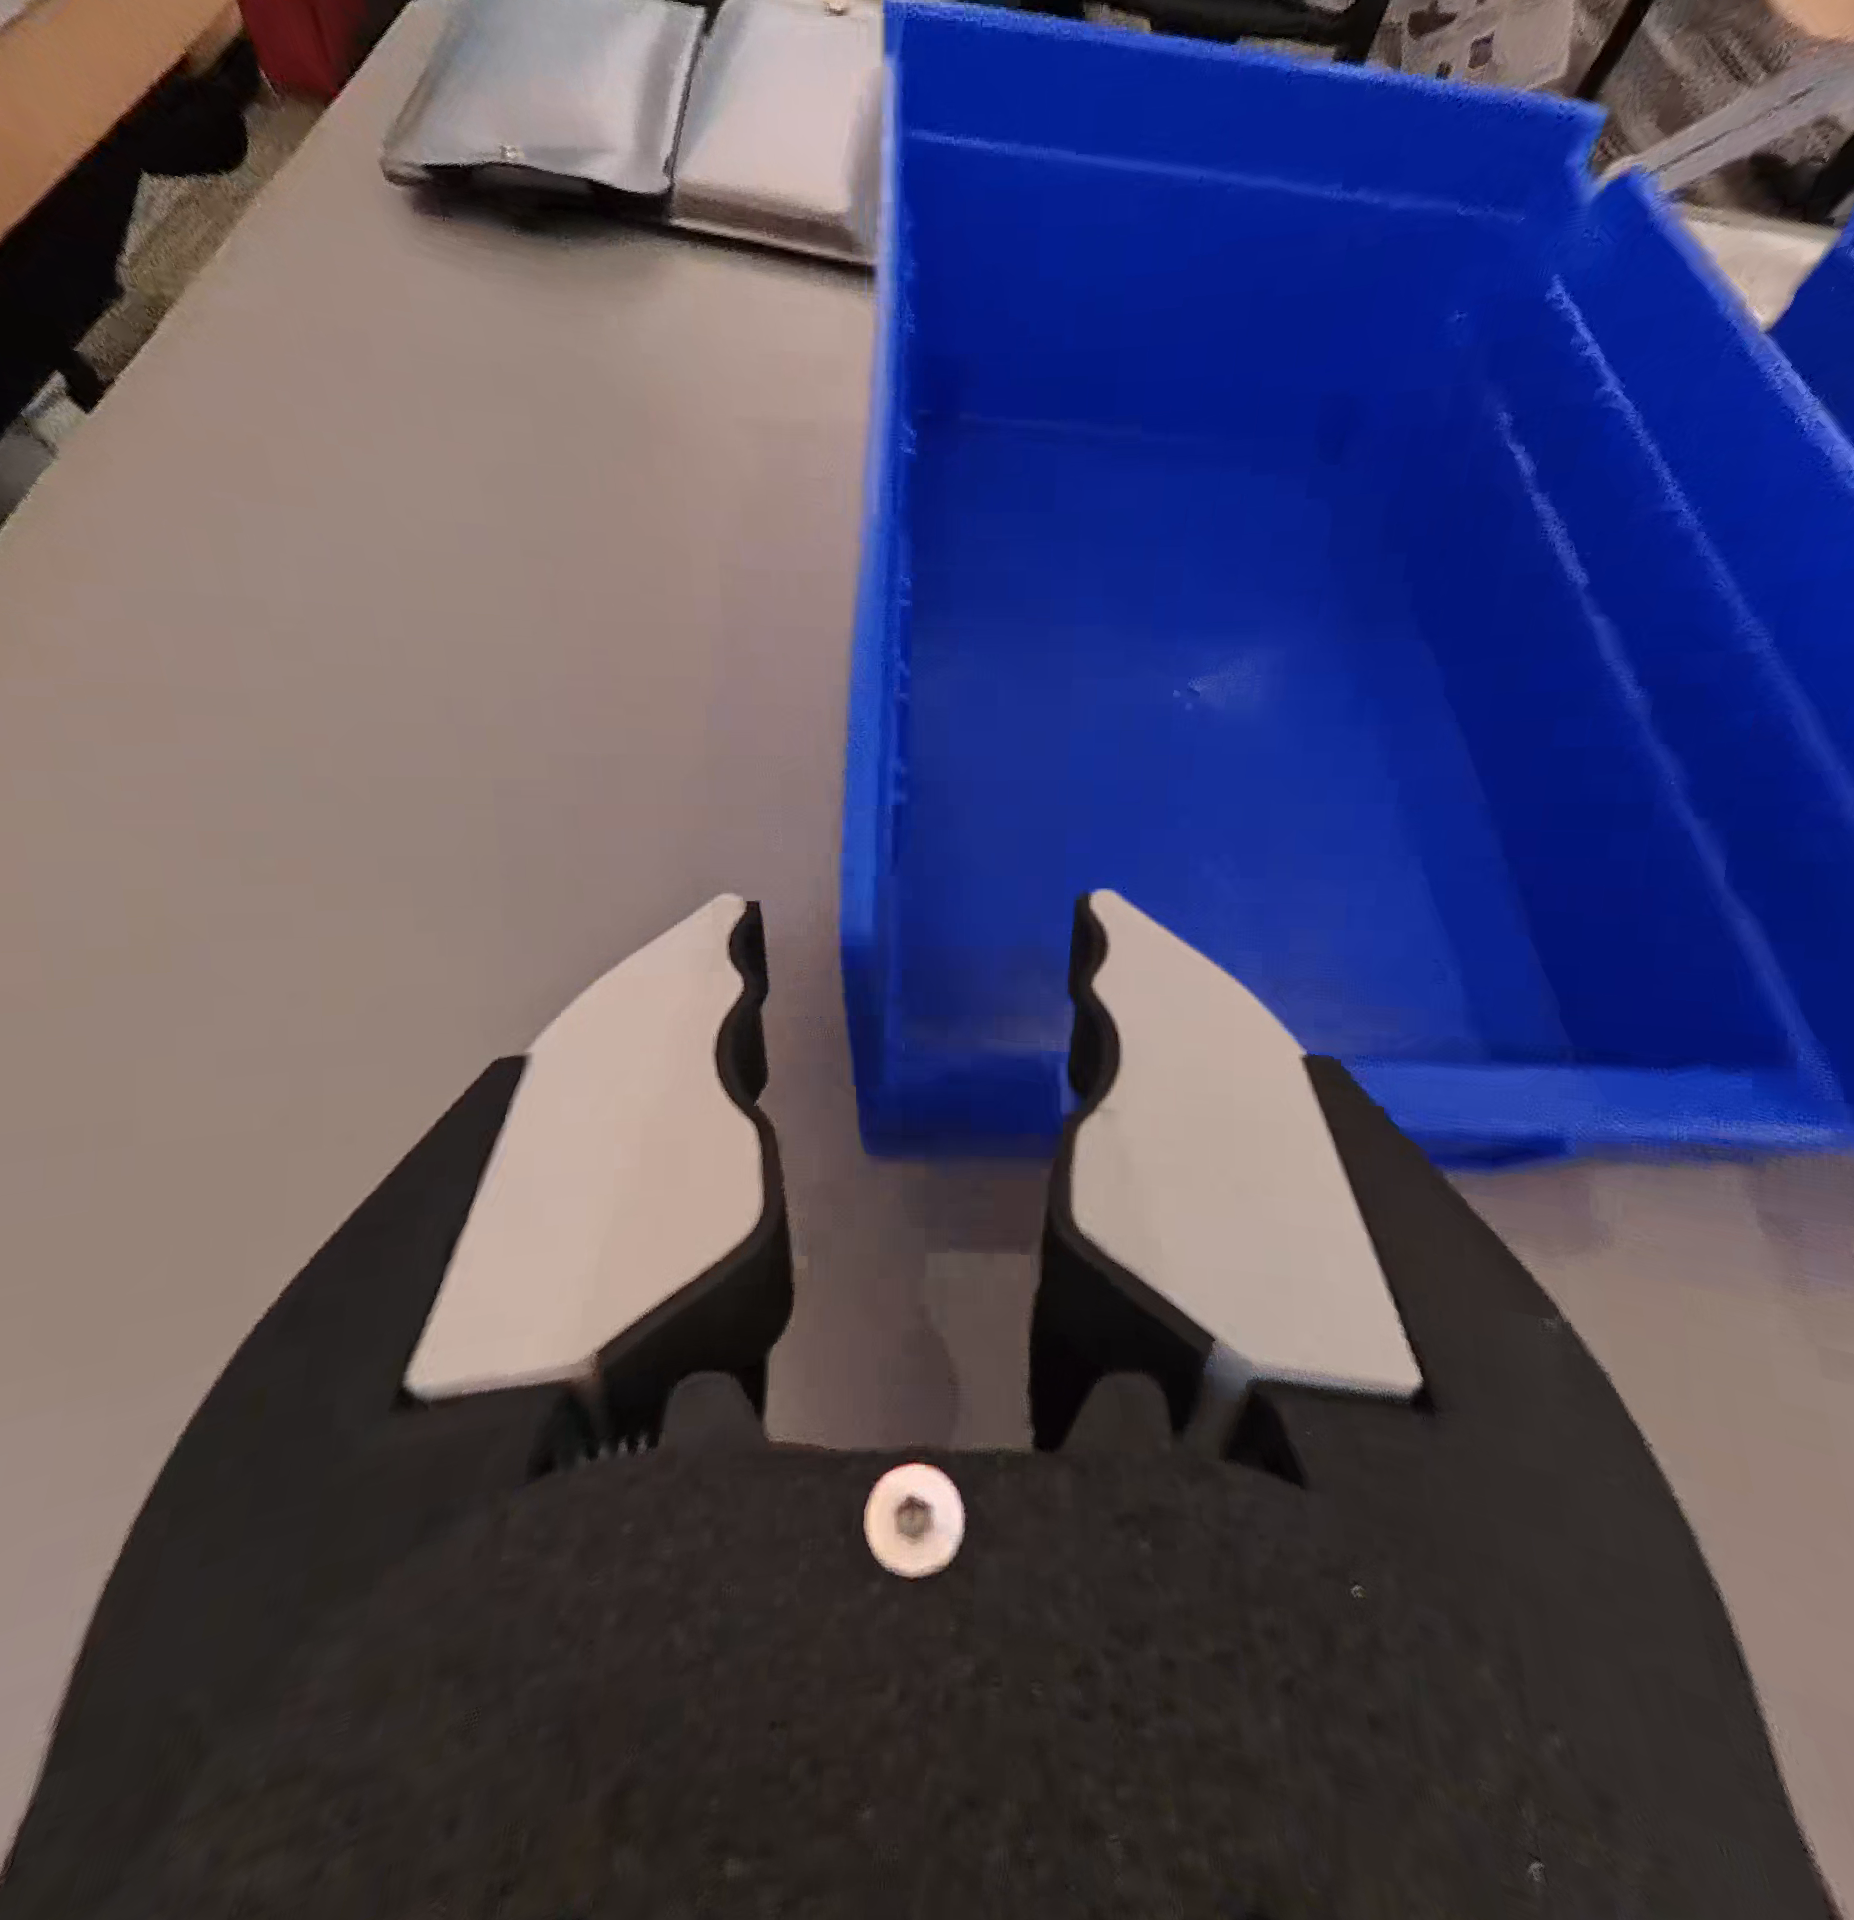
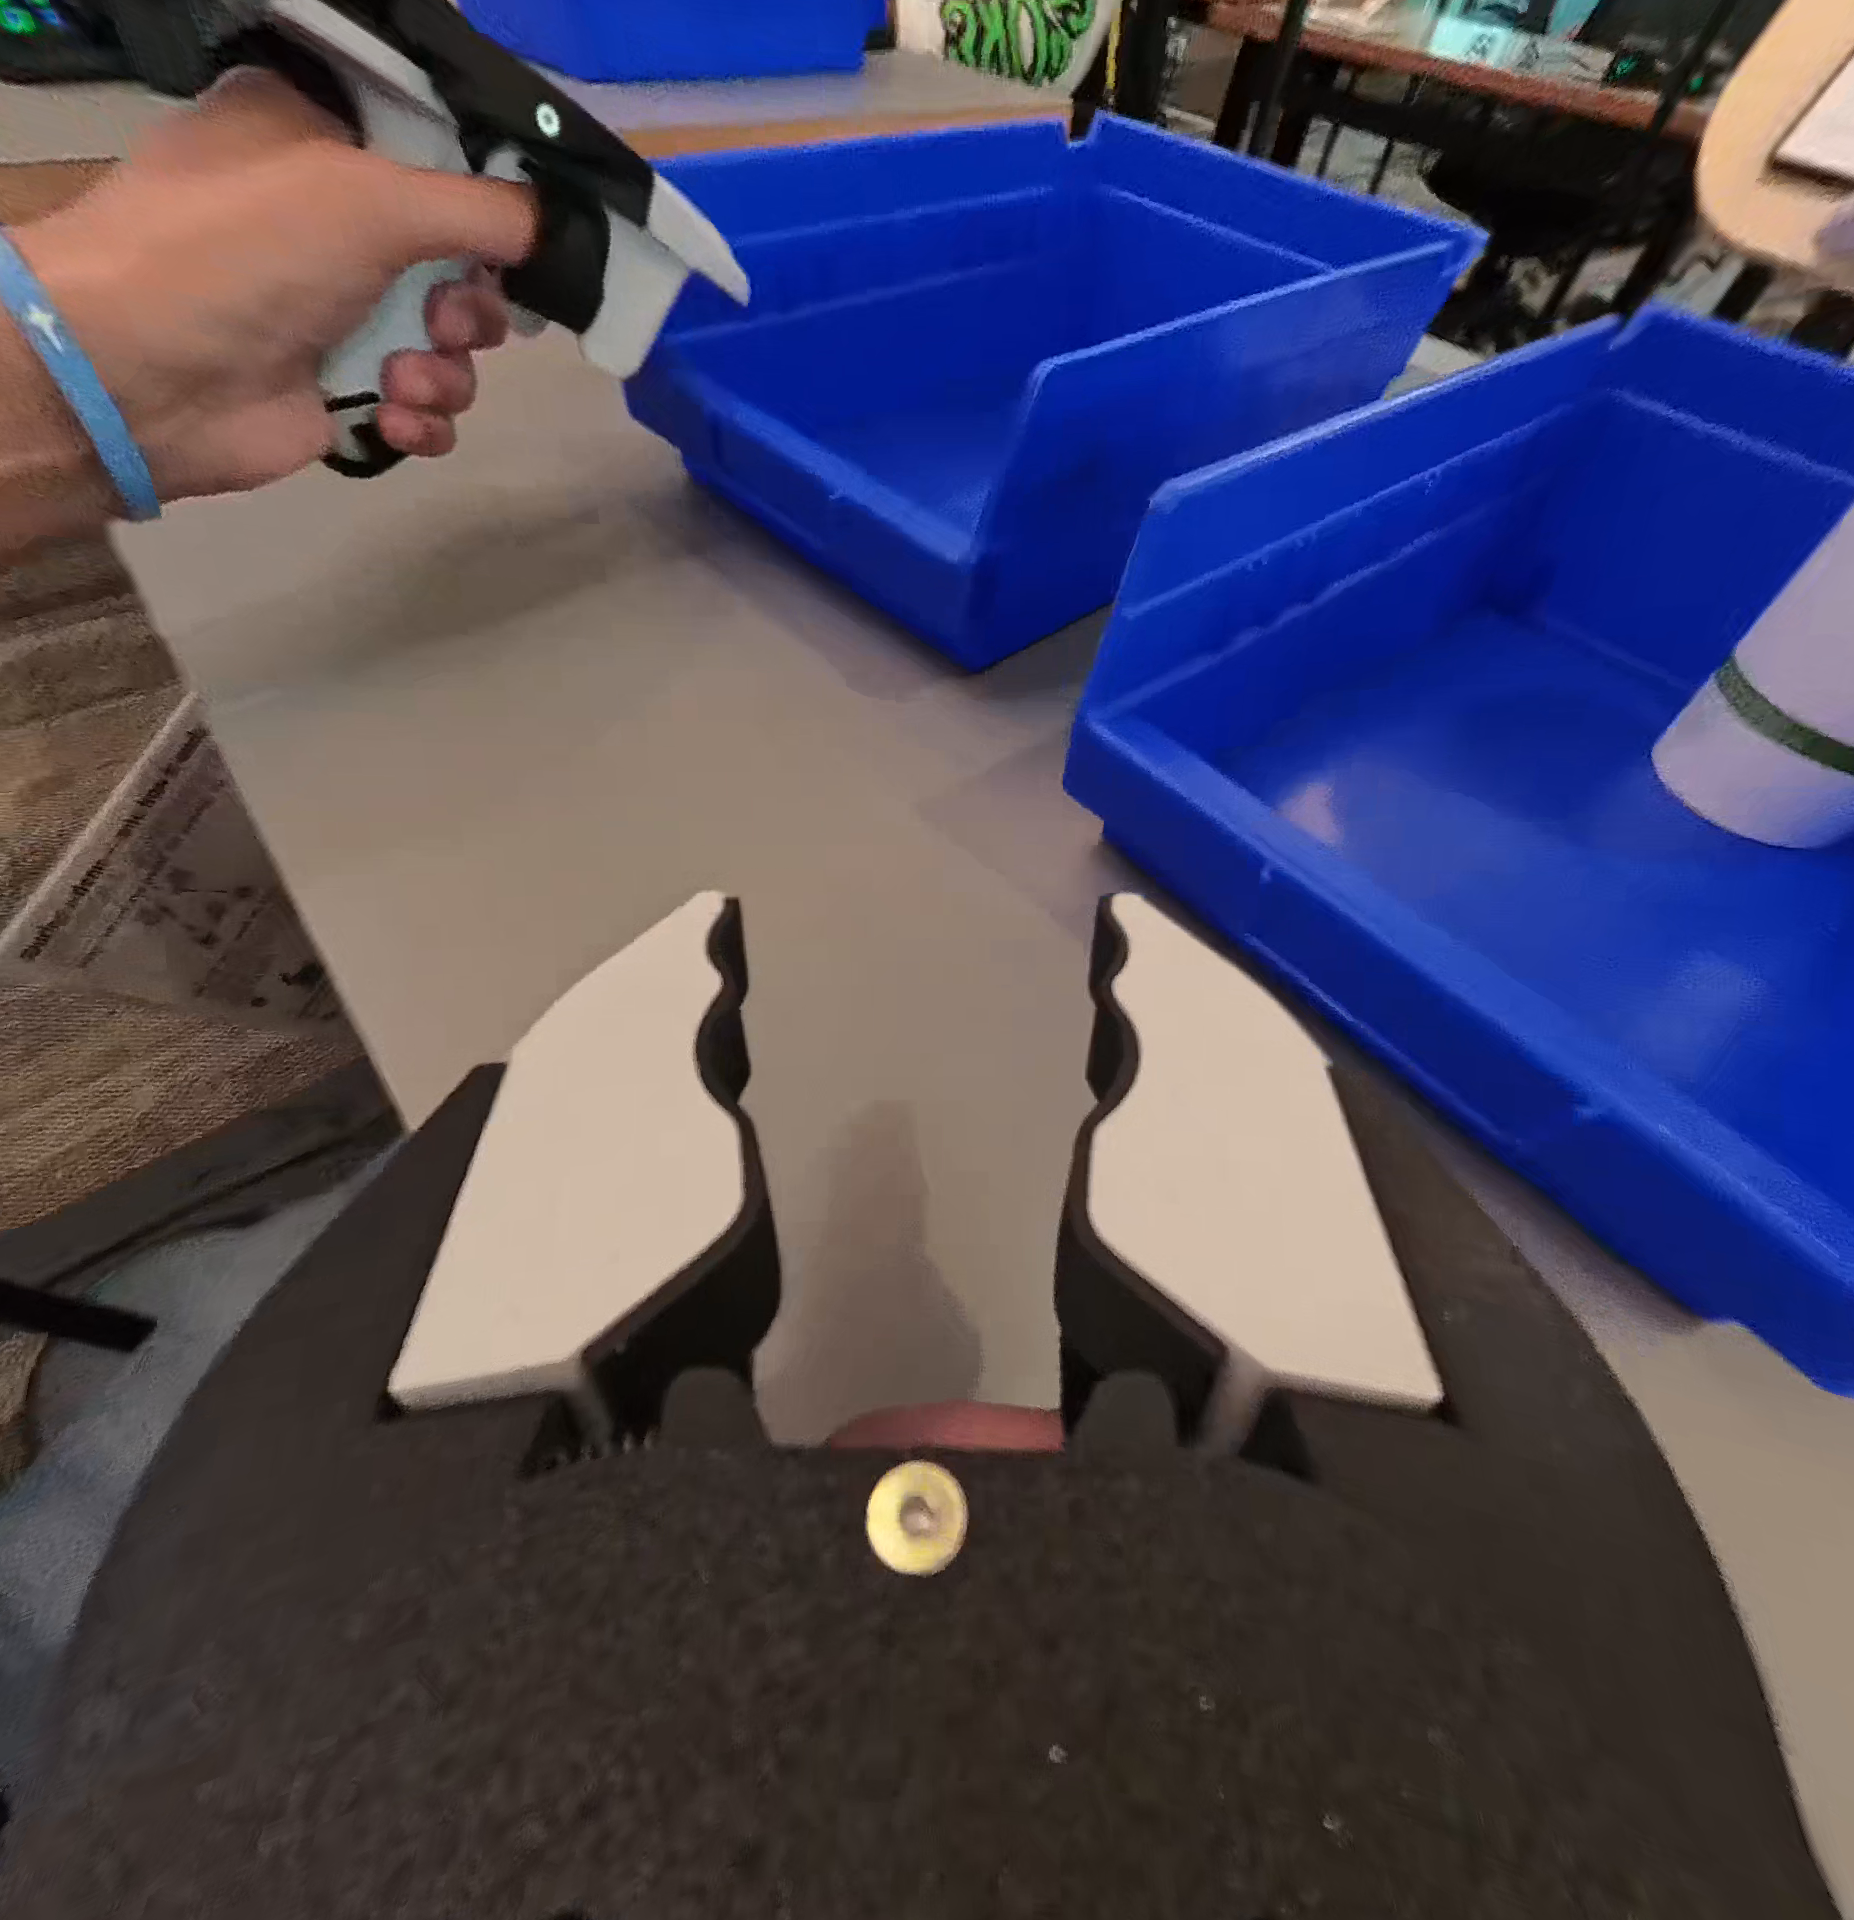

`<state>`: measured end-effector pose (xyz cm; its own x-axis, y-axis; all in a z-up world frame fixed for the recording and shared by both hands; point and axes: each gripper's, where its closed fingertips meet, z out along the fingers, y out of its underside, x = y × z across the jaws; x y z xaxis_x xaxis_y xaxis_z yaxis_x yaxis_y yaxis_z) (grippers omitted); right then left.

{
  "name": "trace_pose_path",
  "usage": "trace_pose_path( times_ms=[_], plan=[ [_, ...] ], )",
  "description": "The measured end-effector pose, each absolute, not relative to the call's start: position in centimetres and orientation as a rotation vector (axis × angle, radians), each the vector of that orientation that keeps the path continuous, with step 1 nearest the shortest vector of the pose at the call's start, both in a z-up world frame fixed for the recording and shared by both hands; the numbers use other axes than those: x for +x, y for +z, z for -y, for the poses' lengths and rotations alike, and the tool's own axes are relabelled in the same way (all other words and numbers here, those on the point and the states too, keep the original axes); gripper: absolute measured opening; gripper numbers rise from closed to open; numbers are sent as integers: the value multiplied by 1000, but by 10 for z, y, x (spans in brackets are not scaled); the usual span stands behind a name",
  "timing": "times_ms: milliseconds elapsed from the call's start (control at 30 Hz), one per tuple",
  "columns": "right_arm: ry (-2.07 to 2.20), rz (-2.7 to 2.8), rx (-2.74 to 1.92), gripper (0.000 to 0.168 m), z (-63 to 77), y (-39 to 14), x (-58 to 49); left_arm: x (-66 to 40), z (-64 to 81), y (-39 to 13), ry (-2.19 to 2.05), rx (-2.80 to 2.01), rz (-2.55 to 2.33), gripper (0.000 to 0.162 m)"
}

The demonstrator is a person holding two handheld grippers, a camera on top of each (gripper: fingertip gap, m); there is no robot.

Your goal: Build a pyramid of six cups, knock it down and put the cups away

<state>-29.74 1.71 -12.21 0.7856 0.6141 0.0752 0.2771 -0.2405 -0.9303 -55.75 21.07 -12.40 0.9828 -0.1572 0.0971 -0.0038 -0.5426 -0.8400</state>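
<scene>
1. Fingers of the left gripper [image 1: 918, 914] stand parted, a moderate gap between the tips, nothing held. In the left wrist view, grey table [image 1: 435, 727] shows through the gap, with the near left corner of a blue bin [image 1: 1318, 644] just beyond the tips.

2. Right gripper [image 2: 918, 909]: fingers likewise parted, nothing between them; only bare table [image 2: 590, 748] shows in the gap, in the lower centre of the right wrist view.

3. Blue bin in the left wrist view fills the upper right of the frame. Its floor is visible and holds nothing. A second blue wall shows at the far right edge.

4. Right wrist view, two bins side by side on the table: the far bin [image 2: 1006, 416] at upper centre, floor bare where visible; the near bin [image 2: 1422, 810] at right.

5. Task item: a white cup [image 2: 1775, 748] with a dark green band near its rim lies tilted inside the near bin at the right edge of the frame, partly cut off. Whether it is one cup or a nested stack cannot be told.

6. Upper left of the right wrist view: a person's hand [image 2: 227, 312], with a light blue wristband [image 2: 71, 364], grips the handle of the left gripper, whose tips point toward the far bin's left wall. Image is blurred there.

7. Upper centre of the left wrist view: two flat grey pouches [image 1: 642, 125] lie on the table, just beside the bin's far left corner.
</scene>
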Motion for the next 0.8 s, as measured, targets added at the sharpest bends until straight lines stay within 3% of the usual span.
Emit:
trace_pose_path(
  times_ms=[100,133,433,567,633,800],
  plan=[
    [298,563,-1919,66,-46,-131,-314,-559,-231,-129,-244,-2140,-71,9],
    [311,552,-1932,67,-54,-131,-325,-558,-230,-129,-281,-2137,-39,6],
    [392,326,-2015,52,-114,-128,-377,-569,-124,-129,-104,-2129,-1,4],
    [388,360,-2015,11,-111,-127,-390,-571,-84,-128,-106,-2111,43,4],
    [292,385,-2035,5,-107,-124,-387,-571,-74,-125,-79,-2102,54,4],
    [188,354,-1845,4,-103,-52,-357,-546,-73,-67,-48,-1944,9,3]
  ],
)
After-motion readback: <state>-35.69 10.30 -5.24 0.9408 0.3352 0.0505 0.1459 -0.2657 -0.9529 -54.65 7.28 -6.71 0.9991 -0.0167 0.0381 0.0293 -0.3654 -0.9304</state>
